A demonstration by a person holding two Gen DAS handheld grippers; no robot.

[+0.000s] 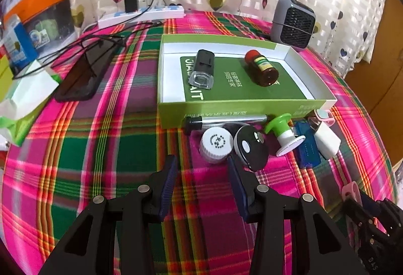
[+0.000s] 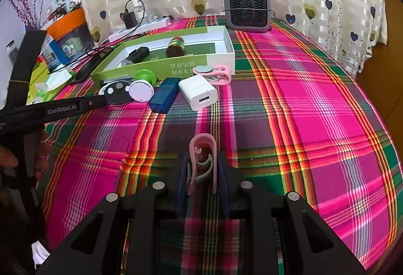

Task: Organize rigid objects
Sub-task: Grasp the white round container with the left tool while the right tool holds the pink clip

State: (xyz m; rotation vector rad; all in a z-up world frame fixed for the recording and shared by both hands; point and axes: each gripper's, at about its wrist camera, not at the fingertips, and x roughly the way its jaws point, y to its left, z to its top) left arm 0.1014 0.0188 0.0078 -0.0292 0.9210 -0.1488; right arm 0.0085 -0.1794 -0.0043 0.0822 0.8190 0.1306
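Pinching a pink clip point(image 2: 203, 161) in my right gripper point(image 2: 202, 169) for the green box point(image 1: 176, 111), my left gripper point(image 1: 201, 169) gapes wide near the white cap point(image 1: 217, 142).

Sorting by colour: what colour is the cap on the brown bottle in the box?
Red; the brown bottle shows it best in the left wrist view.

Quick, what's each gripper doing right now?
Left gripper: open, holding nothing.
Right gripper: shut on the pink plastic clip.
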